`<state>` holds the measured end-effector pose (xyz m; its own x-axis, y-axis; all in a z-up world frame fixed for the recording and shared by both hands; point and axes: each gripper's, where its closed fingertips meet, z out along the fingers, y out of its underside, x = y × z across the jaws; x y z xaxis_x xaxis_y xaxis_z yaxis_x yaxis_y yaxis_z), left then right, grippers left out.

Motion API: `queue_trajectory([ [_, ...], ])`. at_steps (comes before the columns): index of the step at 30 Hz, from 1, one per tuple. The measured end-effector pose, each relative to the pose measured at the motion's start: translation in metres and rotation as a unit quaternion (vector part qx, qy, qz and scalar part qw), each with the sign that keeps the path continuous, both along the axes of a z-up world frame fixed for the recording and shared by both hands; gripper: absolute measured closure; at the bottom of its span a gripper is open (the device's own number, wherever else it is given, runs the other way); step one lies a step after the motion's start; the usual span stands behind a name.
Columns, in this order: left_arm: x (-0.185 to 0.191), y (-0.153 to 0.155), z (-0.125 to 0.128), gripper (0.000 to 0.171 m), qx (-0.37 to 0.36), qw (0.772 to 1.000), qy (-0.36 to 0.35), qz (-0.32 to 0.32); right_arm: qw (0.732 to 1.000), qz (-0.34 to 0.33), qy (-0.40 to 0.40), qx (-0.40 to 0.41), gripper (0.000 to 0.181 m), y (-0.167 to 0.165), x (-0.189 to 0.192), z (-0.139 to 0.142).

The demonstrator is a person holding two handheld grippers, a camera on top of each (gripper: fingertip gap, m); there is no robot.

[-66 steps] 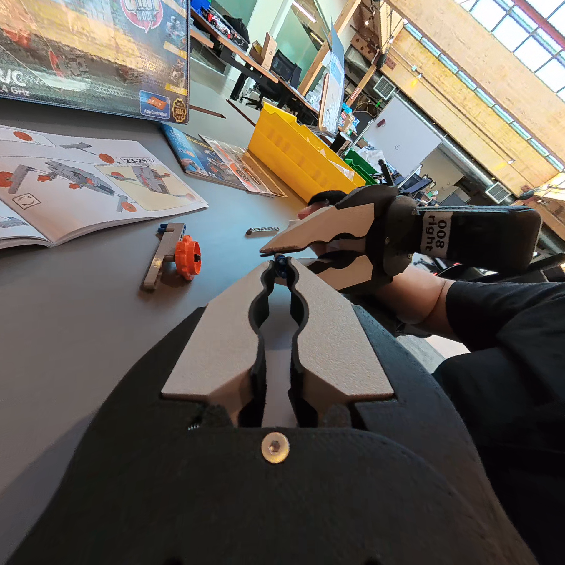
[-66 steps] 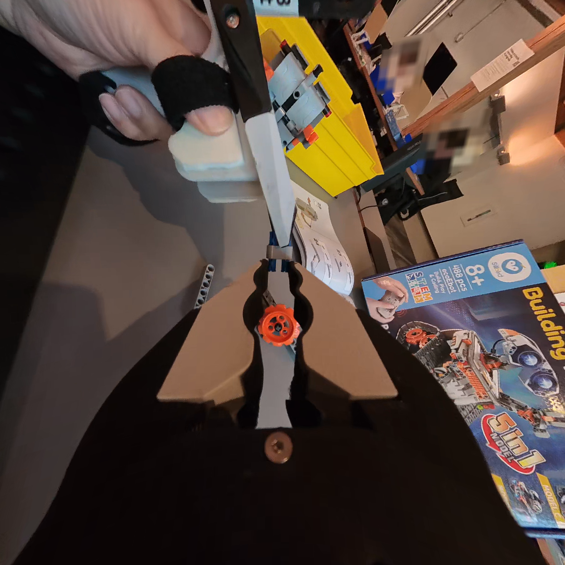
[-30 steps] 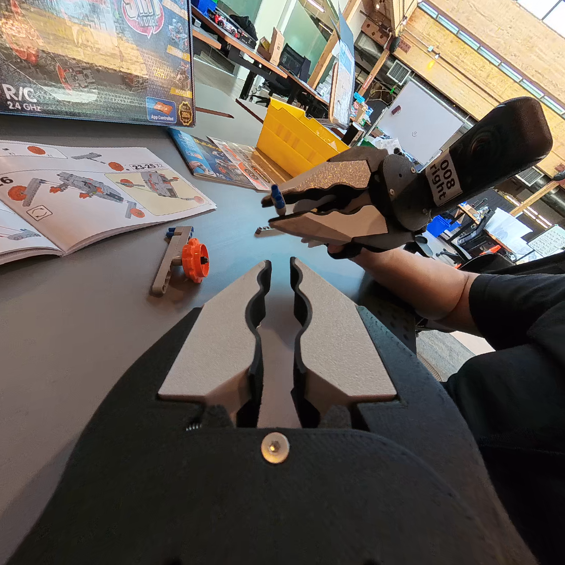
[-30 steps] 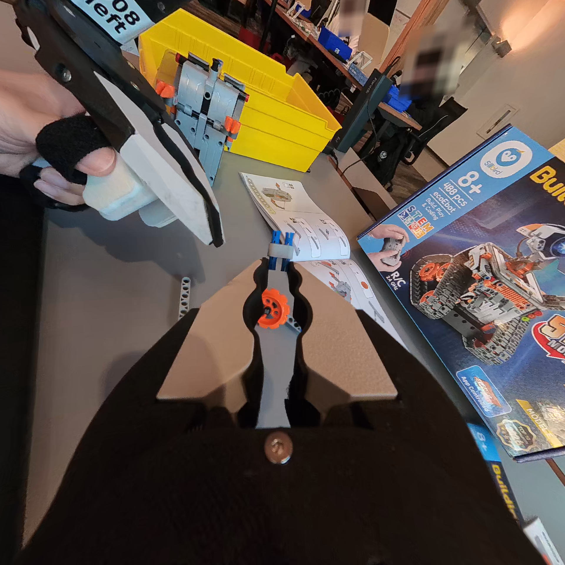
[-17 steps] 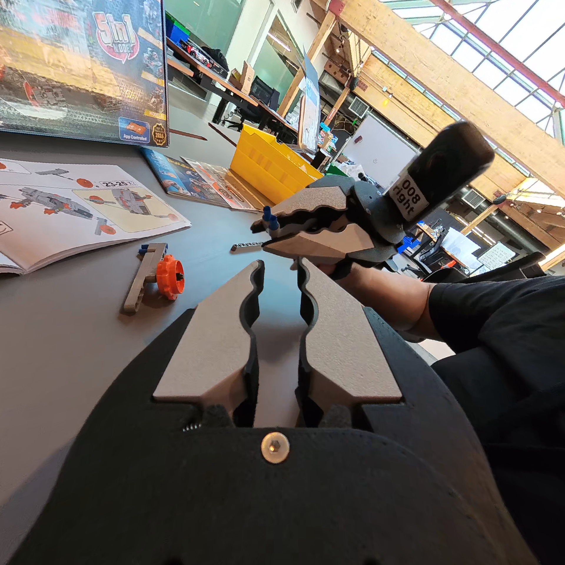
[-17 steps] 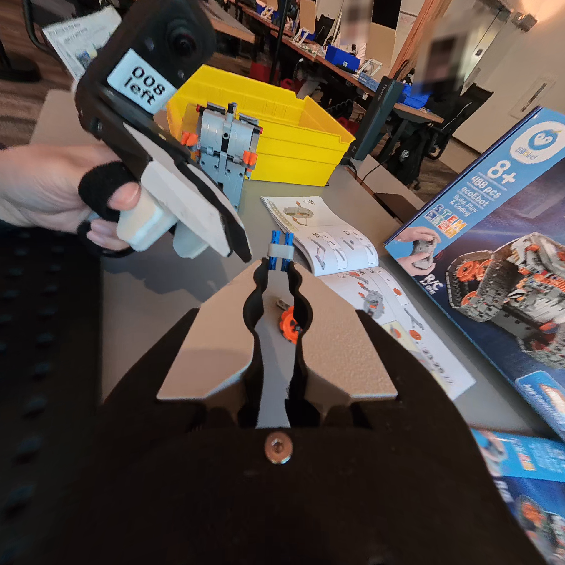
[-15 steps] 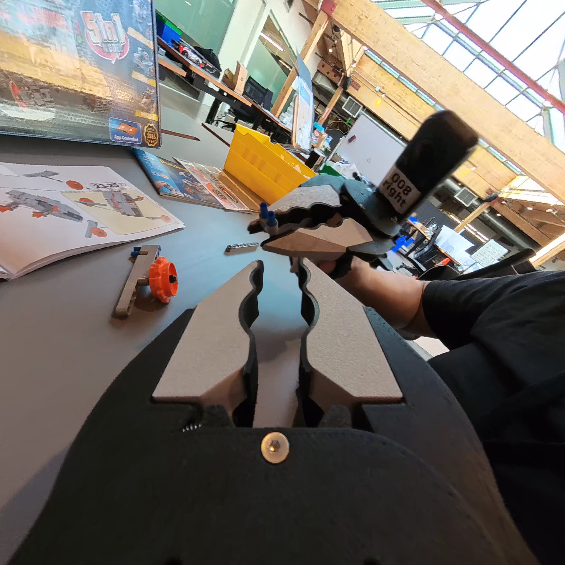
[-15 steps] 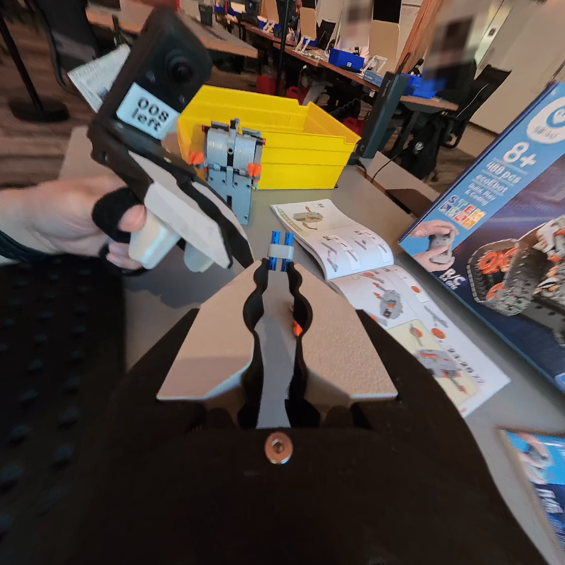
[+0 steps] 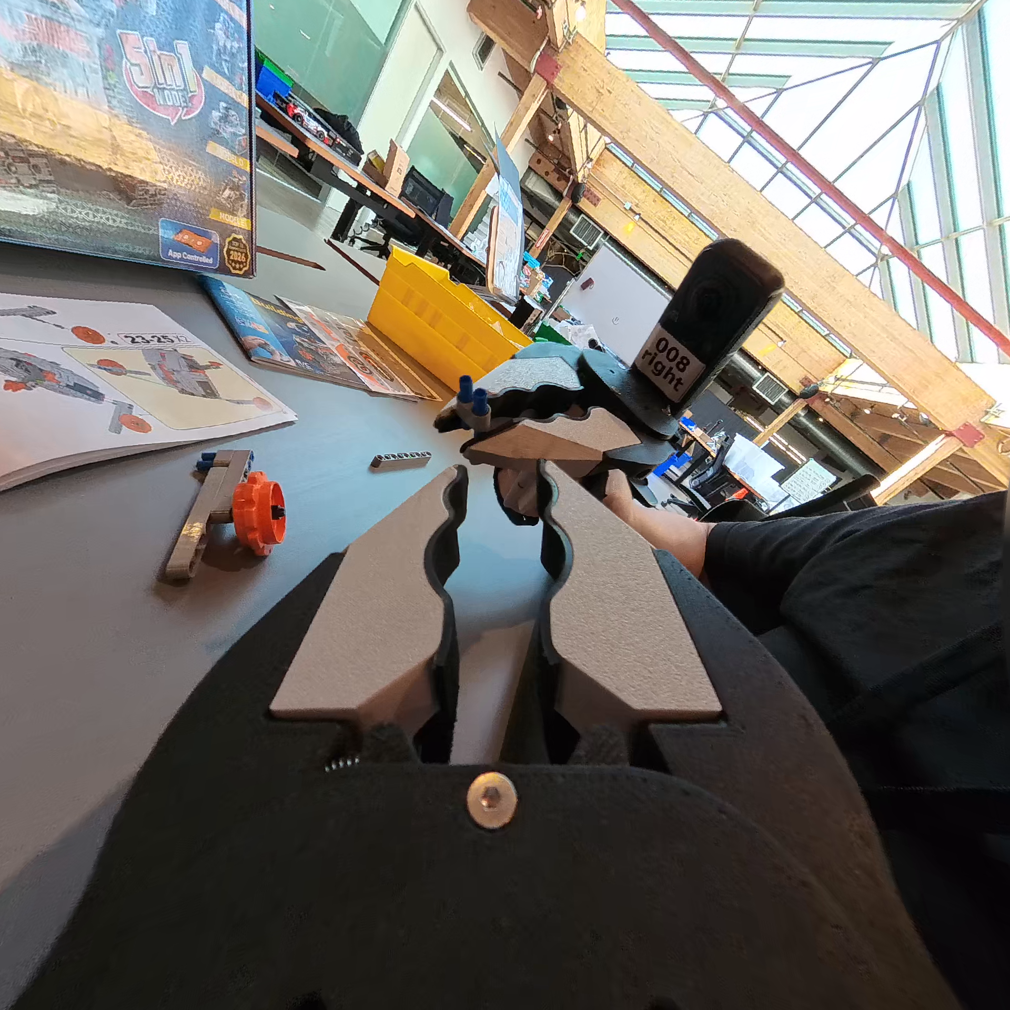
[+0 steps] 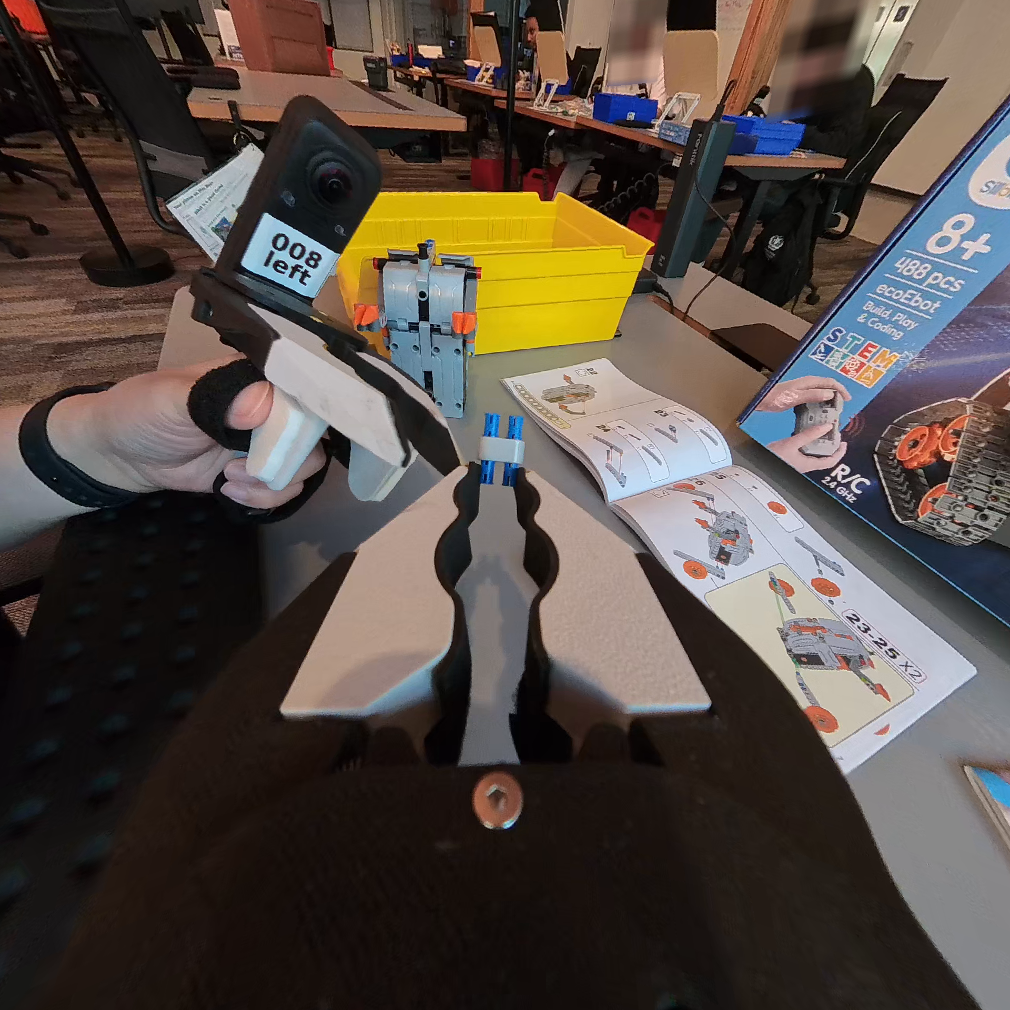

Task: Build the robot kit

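Note:
My right gripper [image 10: 497, 475] is shut on a small grey connector with two blue pins [image 10: 500, 451], held above the grey table. It also shows in the left wrist view [image 9: 464, 432], just beyond my left fingertips, with the pins [image 9: 473, 401] pointing up. My left gripper [image 9: 503, 475] is open and empty, close to the right one; its fingers [image 10: 339, 393] show at the left of the right wrist view. A grey beam with an orange gear [image 9: 229, 508] and a short grey beam [image 9: 401, 459] lie on the table.
A grey and orange block model [image 10: 426, 328] stands before a yellow bin [image 10: 546, 289]. An open instruction booklet [image 10: 710, 519] and a big blue kit box [image 10: 929, 355] lie to the right. More leaflets [image 9: 317, 350] lie near the bin. A black mat [image 10: 109, 656] is at the near left. Less than 4 cm separates the two grippers' tips.
The left gripper let go of the blue-pin piece and opened wider. The right gripper drew away with the piece, rose and levelled out; the left gripper has come close beside it again.

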<state>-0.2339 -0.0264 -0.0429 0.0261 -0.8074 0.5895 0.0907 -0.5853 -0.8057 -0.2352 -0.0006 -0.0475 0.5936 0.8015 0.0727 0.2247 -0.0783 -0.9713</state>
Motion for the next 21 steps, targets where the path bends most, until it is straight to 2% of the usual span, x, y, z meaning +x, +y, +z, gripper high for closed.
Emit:
queue_trajectory([
  [21,0.0029,0.0,-0.0068,0.151,0.002,1.0,0.02,0.0,1.0,-0.008,0.003,-0.011,0.171,0.0029,0.0037,-0.0018],
])
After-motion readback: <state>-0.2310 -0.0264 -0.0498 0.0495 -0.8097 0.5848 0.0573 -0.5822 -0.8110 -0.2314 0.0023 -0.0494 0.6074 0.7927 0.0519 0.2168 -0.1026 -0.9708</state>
